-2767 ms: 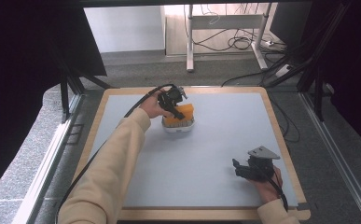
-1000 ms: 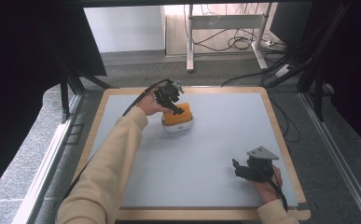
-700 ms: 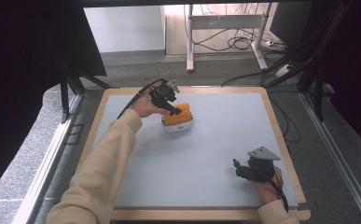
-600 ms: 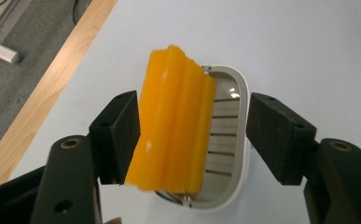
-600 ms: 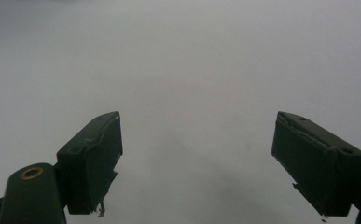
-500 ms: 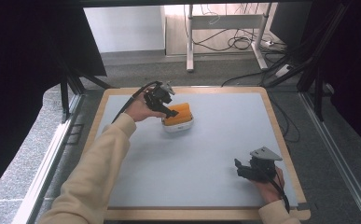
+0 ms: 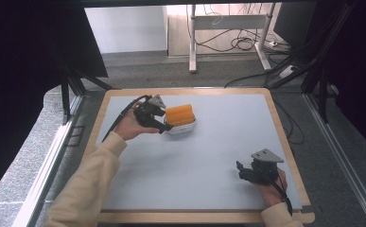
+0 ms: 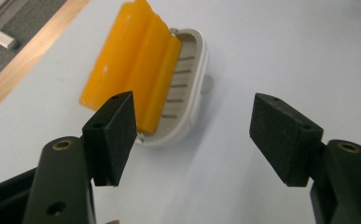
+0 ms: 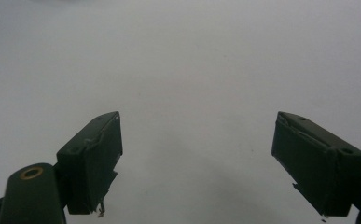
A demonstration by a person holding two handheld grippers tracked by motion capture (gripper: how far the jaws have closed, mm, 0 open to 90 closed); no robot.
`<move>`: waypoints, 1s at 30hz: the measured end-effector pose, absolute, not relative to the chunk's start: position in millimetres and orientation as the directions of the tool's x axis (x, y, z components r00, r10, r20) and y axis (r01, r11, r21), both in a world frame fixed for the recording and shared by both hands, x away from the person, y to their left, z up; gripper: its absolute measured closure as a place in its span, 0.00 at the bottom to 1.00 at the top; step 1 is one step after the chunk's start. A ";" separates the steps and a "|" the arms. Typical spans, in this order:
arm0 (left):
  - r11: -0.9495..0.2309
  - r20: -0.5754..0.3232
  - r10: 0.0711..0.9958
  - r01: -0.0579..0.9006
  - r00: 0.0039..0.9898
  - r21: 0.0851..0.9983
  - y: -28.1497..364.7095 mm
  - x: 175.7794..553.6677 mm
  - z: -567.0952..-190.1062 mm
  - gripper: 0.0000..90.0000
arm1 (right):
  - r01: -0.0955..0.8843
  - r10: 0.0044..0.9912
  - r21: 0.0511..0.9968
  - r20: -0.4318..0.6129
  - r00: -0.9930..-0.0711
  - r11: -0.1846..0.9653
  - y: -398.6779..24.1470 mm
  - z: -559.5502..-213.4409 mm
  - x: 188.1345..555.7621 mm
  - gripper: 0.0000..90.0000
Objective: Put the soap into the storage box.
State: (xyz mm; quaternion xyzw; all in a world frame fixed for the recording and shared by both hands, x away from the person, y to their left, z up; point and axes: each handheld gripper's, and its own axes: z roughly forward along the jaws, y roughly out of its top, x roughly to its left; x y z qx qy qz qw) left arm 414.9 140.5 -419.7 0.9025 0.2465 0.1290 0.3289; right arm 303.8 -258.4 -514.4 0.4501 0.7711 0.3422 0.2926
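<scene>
The left gripper (image 7: 164, 126) sits just beside the orange soap bar (image 7: 179, 115), which lies in its white soap dish (image 7: 183, 127) on the surface (image 7: 190, 165); its jaws have just been opening, nothing between them. The right gripper (image 7: 241, 170) rests near the front edge, jaws apart and empty.

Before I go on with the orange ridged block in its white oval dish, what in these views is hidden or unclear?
- Orange ridged block: its far end is cut off by the top edge of the left gripper view.
- White oval dish: the block covers most of its floor; the left gripper, open, has one finger in front of the near rim.
- High view: the dish's near-left side sits behind the left gripper.
- Right gripper: its fingertips are too small to make out there.
</scene>
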 end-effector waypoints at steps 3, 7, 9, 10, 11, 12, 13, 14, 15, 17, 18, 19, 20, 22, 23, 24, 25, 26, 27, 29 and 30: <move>-0.644 0.066 0.548 0.370 0.834 0.670 148.6 404.0 -424.8 0.35 | 0.494 0.895 0.791 -0.146 -0.421 0.361 -257.7 -514.0 303.2 0.18; -0.628 0.071 0.584 0.395 0.809 0.670 160.5 388.2 -434.0 0.34 | 0.495 0.894 0.787 -0.156 -0.420 0.369 -256.3 -514.1 304.1 0.18; -0.606 0.056 0.601 0.410 0.797 0.682 167.0 378.5 -438.6 0.34 | 0.495 0.894 0.787 -0.154 -0.420 0.368 -255.1 -514.6 304.4 0.18; -0.600 0.058 0.614 0.418 0.787 0.682 171.1 372.2 -441.4 0.34 | 0.495 0.893 0.786 -0.156 -0.421 0.371 -254.8 -514.9 304.6 0.18; -0.598 0.064 0.626 0.425 0.778 0.680 173.9 367.1 -444.1 0.34 | 0.498 0.894 0.783 -0.156 -0.421 0.371 -254.3 -515.6 304.8 0.18; -0.597 0.073 0.636 0.431 0.768 0.677 176.8 362.2 -447.0 0.34 | 0.500 0.893 0.782 -0.157 -0.421 0.373 -254.4 -516.1 305.2 0.18; -0.595 0.073 0.642 0.435 0.763 0.675 178.9 358.6 -449.4 0.34 | 0.501 0.894 0.781 -0.157 -0.421 0.373 -254.6 -516.5 305.5 0.18; -0.594 0.072 0.646 0.441 0.760 0.673 181.9 354.0 -452.3 0.34 | 0.503 0.894 0.781 -0.155 -0.420 0.371 -254.7 -516.7 305.6 0.18; -0.586 0.064 0.652 0.449 0.756 0.674 185.4 348.9 -456.2 0.34 | 0.505 0.894 0.779 -0.155 -0.420 0.372 -255.0 -516.7 305.9 0.18; -0.576 0.050 0.663 0.466 0.747 0.672 189.3 342.7 -461.5 0.33 | 0.507 0.895 0.778 -0.156 -0.417 0.371 -254.9 -517.2 306.2 0.18; -0.575 0.054 0.669 0.470 0.741 0.670 191.6 338.9 -464.7 0.33 | 0.506 0.895 0.778 -0.155 -0.417 0.371 -254.8 -517.3 306.3 0.18; -0.575 0.058 0.671 0.469 0.739 0.670 193.2 337.5 -466.1 0.33 | 0.508 0.895 0.777 -0.156 -0.417 0.372 -254.6 -517.2 306.3 0.18; -0.566 0.046 0.676 0.478 0.735 0.672 195.2 335.4 -468.0 0.33 | 0.507 0.895 0.777 -0.158 -0.416 0.373 -254.5 -517.2 306.3 0.18; -0.563 0.038 0.678 0.485 0.734 0.669 196.7 334.9 -469.8 0.33 | 0.505 0.894 0.777 -0.163 -0.417 0.376 -254.1 -517.0 306.3 0.18; -0.566 0.045 0.679 0.484 0.732 0.668 197.6 335.3 -470.1 0.32 | 0.505 0.894 0.777 -0.163 -0.416 0.376 -253.8 -516.9 306.3 0.18; -0.556 0.039 0.685 0.487 0.727 0.673 198.3 335.4 -470.1 0.32 | 0.502 0.895 0.779 -0.165 -0.415 0.376 -253.5 -516.9 306.4 0.18; -0.551 0.033 0.686 0.489 0.727 0.677 198.9 335.6 -470.0 0.32 | 0.500 0.895 0.780 -0.166 -0.414 0.376 -253.5 -516.8 306.4 0.18; -0.550 0.033 0.686 0.489 0.727 0.678 199.0 335.6 -470.1 0.32 | 0.501 0.895 0.780 -0.165 -0.414 0.376 -253.4 -516.8 306.5 0.18; -0.551 0.037 0.688 0.488 0.725 0.677 198.9 335.5 -470.2 0.32 | 0.503 0.895 0.778 -0.164 -0.415 0.376 -253.5 -516.8 306.6 0.18; -0.548 0.036 0.688 0.487 0.725 0.680 199.5 335.3 -470.6 0.30 | 0.501 0.893 0.777 -0.169 -0.417 0.380 -253.8 -517.1 307.3 0.18; -0.547 0.033 0.688 0.488 0.725 0.680 200.2 335.3 -470.8 0.30 | 0.501 0.893 0.778 -0.168 -0.417 0.380 -254.0 -516.9 307.5 0.18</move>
